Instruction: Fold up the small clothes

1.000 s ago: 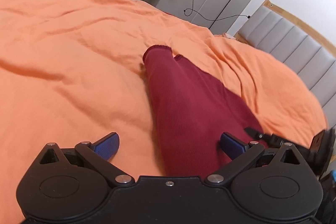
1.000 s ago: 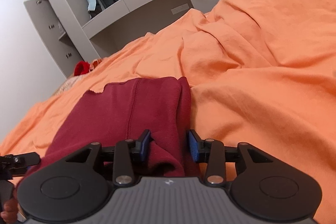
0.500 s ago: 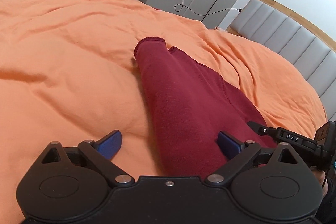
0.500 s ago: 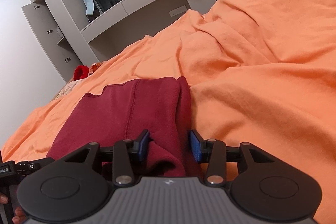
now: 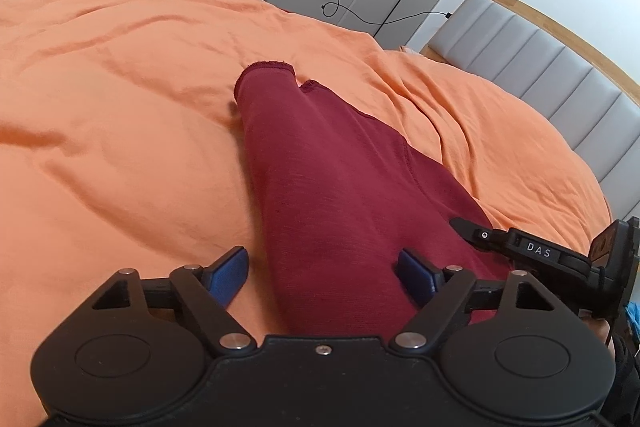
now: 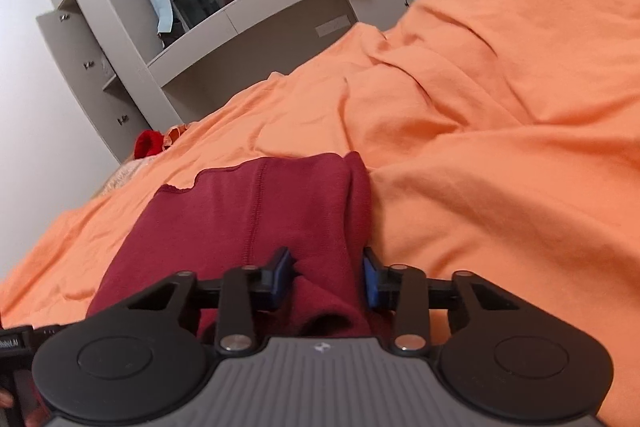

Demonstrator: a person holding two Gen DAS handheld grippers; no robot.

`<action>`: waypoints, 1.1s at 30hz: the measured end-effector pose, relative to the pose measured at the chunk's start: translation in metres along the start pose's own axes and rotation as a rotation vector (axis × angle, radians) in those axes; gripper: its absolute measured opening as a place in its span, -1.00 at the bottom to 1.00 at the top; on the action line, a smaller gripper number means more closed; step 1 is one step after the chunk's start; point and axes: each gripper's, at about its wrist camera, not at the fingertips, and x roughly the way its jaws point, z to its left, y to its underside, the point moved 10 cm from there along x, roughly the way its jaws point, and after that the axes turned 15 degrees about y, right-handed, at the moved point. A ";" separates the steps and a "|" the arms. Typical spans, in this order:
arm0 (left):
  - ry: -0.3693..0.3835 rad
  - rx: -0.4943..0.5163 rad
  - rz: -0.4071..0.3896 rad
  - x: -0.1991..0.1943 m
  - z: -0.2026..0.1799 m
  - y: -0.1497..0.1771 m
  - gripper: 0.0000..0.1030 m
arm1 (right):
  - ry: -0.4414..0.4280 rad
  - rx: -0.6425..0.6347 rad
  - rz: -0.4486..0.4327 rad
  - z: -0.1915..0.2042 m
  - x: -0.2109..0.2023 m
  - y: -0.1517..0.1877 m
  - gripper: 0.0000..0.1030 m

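Dark red small trousers point(image 5: 328, 179) lie folded lengthwise on the orange bedspread point(image 5: 120, 107), leg ends pointing away. My left gripper point(image 5: 322, 273) is open, its blue pads wide apart on either side of the near end of the cloth. In the right wrist view the same trousers point(image 6: 256, 211) lie ahead, and my right gripper point(image 6: 326, 277) has its pads closed on a bunched edge of the red cloth. The right gripper also shows at the right edge of the left wrist view point(image 5: 532, 251).
A grey padded headboard point(image 5: 560, 75) stands at the right. A grey desk unit point(image 6: 256, 35) with clothes and a cable on it stands beyond the bed. A bright red garment point(image 6: 148, 143) lies at the bed's far corner.
Both cameras have tilted and drifted slightly. The left gripper stays open over the trousers, and the right gripper keeps its hold on the cloth edge.
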 end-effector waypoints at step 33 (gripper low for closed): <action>-0.078 0.047 0.003 0.006 -0.014 0.001 0.17 | 0.056 -0.044 -0.061 0.006 -0.005 0.000 -0.46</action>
